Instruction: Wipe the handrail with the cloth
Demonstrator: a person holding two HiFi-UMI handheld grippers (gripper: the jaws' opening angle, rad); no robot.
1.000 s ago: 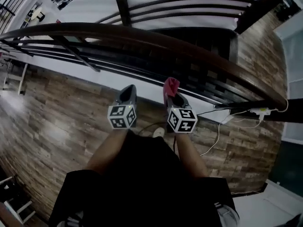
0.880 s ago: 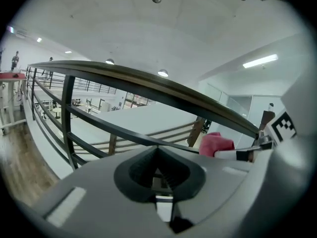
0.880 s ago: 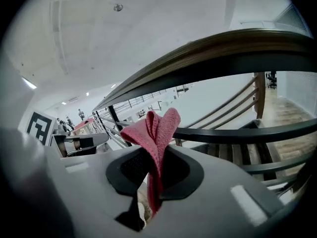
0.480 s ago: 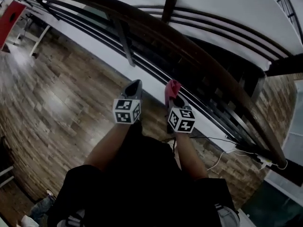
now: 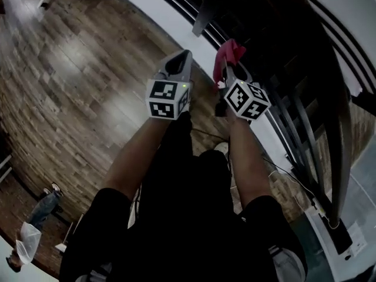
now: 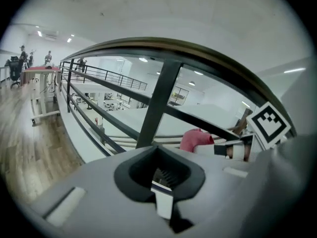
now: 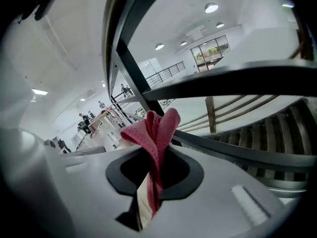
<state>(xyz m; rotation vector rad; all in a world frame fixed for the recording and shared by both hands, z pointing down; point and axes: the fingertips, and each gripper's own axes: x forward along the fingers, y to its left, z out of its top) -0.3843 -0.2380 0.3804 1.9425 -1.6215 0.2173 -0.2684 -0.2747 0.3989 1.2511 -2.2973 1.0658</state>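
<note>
The dark wooden handrail point(image 5: 329, 81) runs down the right of the head view, above black metal rails and a baluster point(image 5: 205, 10). My right gripper point(image 5: 226, 69) is shut on a red cloth point(image 5: 229, 53), whose bunched end sticks up just short of the rails. In the right gripper view the cloth point(image 7: 154, 133) stands out of the shut jaws, with the handrail point(image 7: 110, 33) curving overhead. My left gripper point(image 5: 179, 60) is beside it, shut and holding nothing. From the left gripper view the handrail point(image 6: 198, 51) arches above a baluster point(image 6: 158, 103), and the cloth point(image 6: 195, 139) shows at the right.
Wood-plank floor point(image 5: 70, 69) lies to the left and below. A staircase point(image 7: 292, 128) descends beyond the railing. A white cable point(image 5: 294, 175) trails on the floor at the right. A person point(image 5: 41, 207) stands at the lower left. Tables point(image 6: 42, 83) stand far off.
The head view has swung, so the handrail now runs down the right side. Both grippers have risen in view and come closer to the railing. The cloth stays in the right gripper.
</note>
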